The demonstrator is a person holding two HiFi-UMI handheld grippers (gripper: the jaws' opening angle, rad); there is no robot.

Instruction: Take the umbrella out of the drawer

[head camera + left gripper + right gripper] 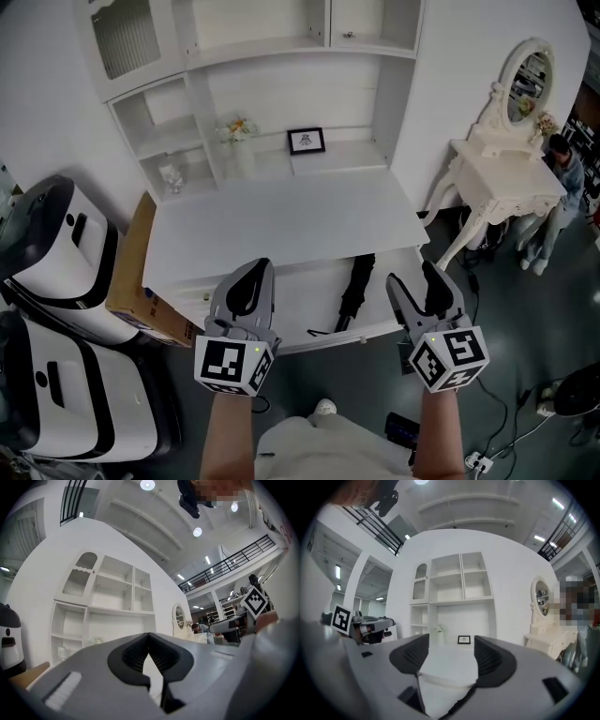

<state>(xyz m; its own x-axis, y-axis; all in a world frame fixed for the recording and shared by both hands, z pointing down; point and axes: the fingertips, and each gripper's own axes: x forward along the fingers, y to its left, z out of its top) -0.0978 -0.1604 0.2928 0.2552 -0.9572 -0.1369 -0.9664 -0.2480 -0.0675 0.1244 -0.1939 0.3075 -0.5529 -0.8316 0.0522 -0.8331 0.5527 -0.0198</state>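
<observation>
In the open drawer [292, 298] lay a black umbrella [354, 291]; your right gripper [412, 277] gaped empty, left gripper [255, 274] closed on nothing; straddling its middle squarely looked wisest

Head view downward, others level toward shelves [281, 89]

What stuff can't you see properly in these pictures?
- Head view: the left claw covers part of the open drawer, so anything lying under it is hidden.
- Head view: the umbrella is too small to make out its handle.
- Head view: the framed picture is too small to tell what it shows.
- Left gripper view: the left claw's grey body hides the drawer and umbrella completely.
</observation>
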